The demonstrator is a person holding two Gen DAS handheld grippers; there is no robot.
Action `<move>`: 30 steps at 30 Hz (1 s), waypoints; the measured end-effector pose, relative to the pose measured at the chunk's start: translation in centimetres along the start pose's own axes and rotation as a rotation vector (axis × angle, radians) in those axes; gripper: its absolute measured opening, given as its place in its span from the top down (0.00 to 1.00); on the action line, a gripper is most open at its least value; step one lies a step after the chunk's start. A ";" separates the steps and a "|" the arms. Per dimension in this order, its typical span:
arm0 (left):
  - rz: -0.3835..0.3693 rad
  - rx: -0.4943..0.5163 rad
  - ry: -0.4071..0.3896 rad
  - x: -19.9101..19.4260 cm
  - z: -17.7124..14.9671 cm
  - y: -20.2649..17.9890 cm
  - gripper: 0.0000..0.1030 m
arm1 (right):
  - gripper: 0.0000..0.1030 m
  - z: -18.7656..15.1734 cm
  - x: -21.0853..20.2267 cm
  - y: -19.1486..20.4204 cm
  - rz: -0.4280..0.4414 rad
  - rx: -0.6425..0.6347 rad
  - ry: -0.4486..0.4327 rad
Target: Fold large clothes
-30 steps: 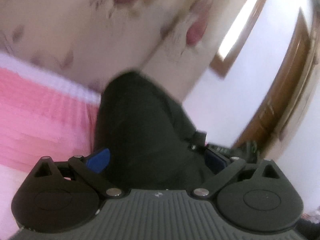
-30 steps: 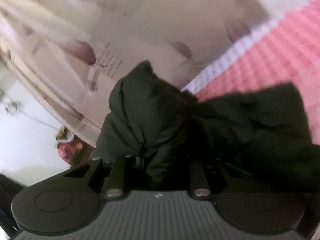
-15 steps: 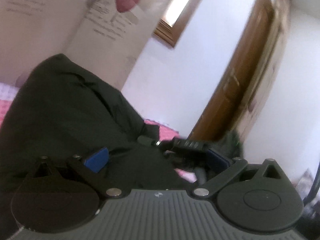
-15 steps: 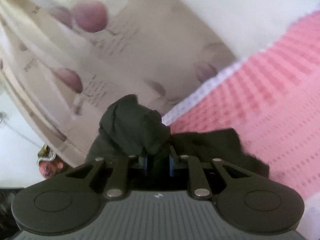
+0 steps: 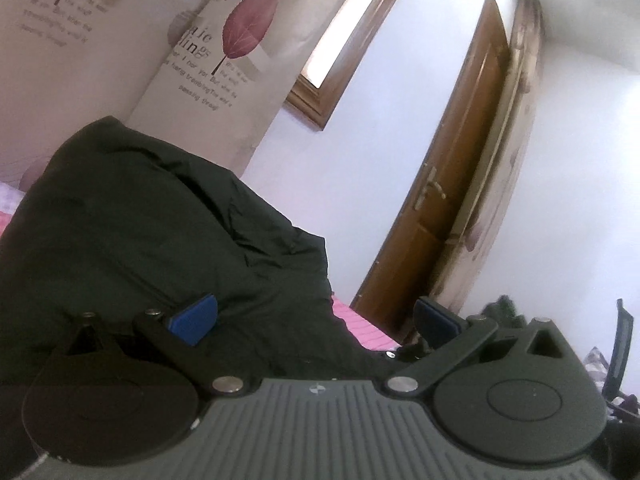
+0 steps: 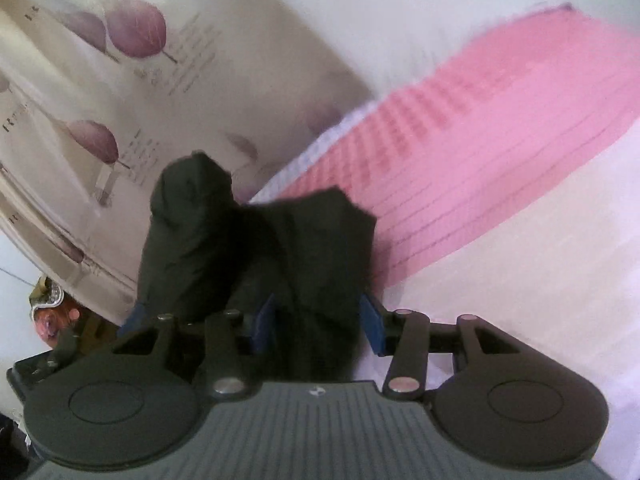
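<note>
Pink bedding point(image 6: 480, 152) covers the bed and runs up to a leaf-printed curtain point(image 5: 120, 40), with a brown wooden door point(image 5: 452, 184) and white wall beyond. On the left, the left hand-held gripper point(image 5: 316, 320) stands spread wide, its blue pads point(image 5: 194, 318) clear of the dark jacket point(image 5: 140, 232) heaped just ahead, which hides the bed's far edge. The right hand-held gripper point(image 6: 318, 322) is opening with a fold of the same jacket point(image 6: 312, 248) between its pads, no longer pinched; that view is blurred, and clutter at its lower left is too unclear to name.
</note>
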State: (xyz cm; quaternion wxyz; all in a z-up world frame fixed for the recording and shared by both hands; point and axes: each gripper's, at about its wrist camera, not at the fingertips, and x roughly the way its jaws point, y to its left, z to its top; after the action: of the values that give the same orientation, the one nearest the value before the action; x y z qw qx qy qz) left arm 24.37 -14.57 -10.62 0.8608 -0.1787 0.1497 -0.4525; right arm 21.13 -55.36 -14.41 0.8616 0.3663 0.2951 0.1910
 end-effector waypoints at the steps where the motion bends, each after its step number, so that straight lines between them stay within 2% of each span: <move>1: -0.009 -0.004 0.000 -0.1 0.0 0.1 0.00 | 0.62 0.1 0.9 0.6 0.024 -0.021 0.010; 2: -0.023 -0.013 -0.004 -0.2 0.1 0.3 0.00 | 0.77 0.4 1.8 1.7 0.032 -0.051 0.020; 3: -0.044 -0.028 -0.008 -0.4 0.1 0.6 0.00 | 0.85 0.7 2.8 3.0 0.063 -0.080 0.021; 6: -0.120 -0.069 -0.022 -0.8 0.1 1.7 0.00 | 0.86 1.7 4.7 6.3 0.161 -0.157 0.003; 8: -0.130 -0.062 -0.021 -0.9 0.0 1.9 0.00 | 0.86 2.0 6.9 5.3 0.228 -0.072 0.021; 10: -0.125 -0.042 -0.006 -0.8 0.1 1.7 0.00 | 0.90 1.2 9.4 3.5 0.180 -0.040 0.064; 12: -0.139 -0.061 0.019 -0.8 0.7 1.4 0.00 | 0.90 0.6 9.7 1.7 0.207 0.025 0.053; 15: -0.203 -0.178 0.020 -0.9 2.4 0.7 0.00 | 0.90 0.0 9.2 0.6 0.227 0.084 0.037; 18: -0.201 -0.142 -0.014 0.0 4.3 -0.7 0.00 | 0.90 -0.3 8.5 1.0 0.218 0.074 0.031; 21: -0.239 -0.180 0.059 3.0 4.1 -1.2 0.03 | 0.90 -0.2 9.4 0.6 0.240 0.137 0.021; 22: -0.262 -0.192 0.107 4.3 3.3 -1.4 0.04 | 0.90 -0.1 9.5 0.4 0.249 0.154 0.020; 25: -0.317 -0.167 0.185 6.3 0.9 -2.6 0.05 | 0.90 0.1 9.2 -0.1 0.274 0.195 0.033; 27: -0.339 -0.160 0.218 6.9 -0.3 -3.1 0.05 | 0.87 0.5 9.6 -1.7 0.340 0.280 0.066; 30: -0.335 -0.157 0.257 7.8 -1.6 -2.8 0.06 | 0.83 1.7 9.9 -4.6 0.429 0.456 0.101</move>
State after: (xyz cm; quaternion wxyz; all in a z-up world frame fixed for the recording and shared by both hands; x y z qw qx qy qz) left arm 25.92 -22.81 -11.53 0.7308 -0.2082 0.2612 -0.5952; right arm 30.19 -53.88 -20.49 0.6817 0.5938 0.2887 0.3152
